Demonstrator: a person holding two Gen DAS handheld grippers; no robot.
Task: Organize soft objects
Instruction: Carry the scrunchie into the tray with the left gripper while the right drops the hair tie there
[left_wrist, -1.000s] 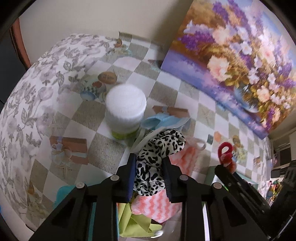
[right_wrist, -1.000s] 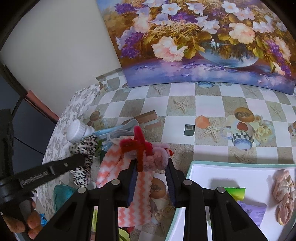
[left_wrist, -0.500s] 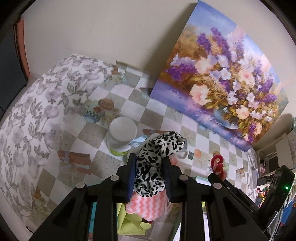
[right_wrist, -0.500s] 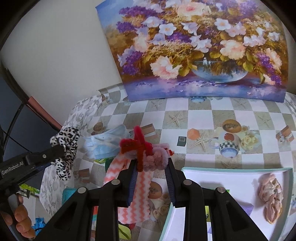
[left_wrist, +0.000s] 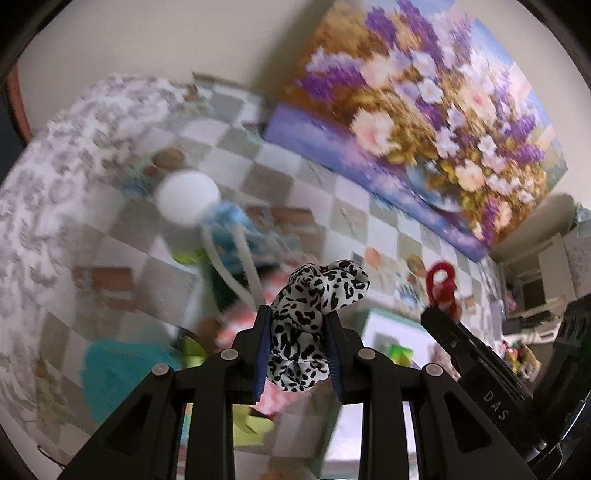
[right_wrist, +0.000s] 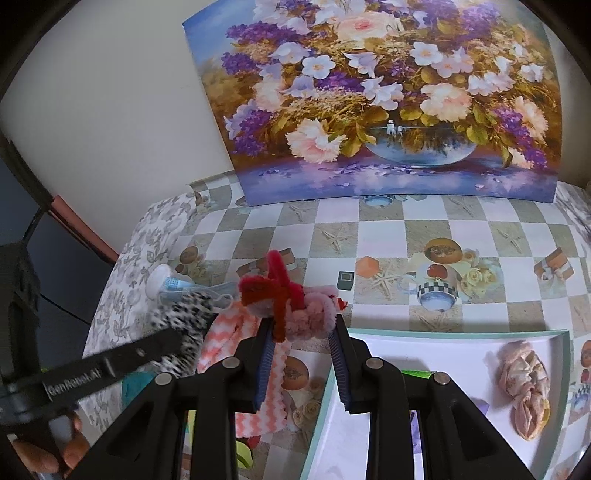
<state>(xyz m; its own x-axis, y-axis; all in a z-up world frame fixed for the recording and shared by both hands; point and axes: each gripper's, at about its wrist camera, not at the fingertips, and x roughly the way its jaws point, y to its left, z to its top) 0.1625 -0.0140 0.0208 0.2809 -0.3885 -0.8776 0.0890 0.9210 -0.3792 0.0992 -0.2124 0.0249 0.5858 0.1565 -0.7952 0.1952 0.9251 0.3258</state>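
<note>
Looks like mid-carry; left gripper (left_wrist: 298, 347) jaws pinch the leopard scrunchie (left_wrist: 314, 310) up left of the white tray (right_wrist: 436, 354), right gripper (right_wrist: 301, 350) jaws clamp the red-pink fuzzy bundle (right_wrist: 291, 299) near its left rim; next, lower both into it.

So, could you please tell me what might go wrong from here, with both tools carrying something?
1. The right tool grips the red and pink fuzzy item, and the orange zigzag cloth hangs below it; the cloth may snag or drop short of the white tray.
2. The left tool holds the leopard scrunchie close to the right tool; they might collide.
</note>
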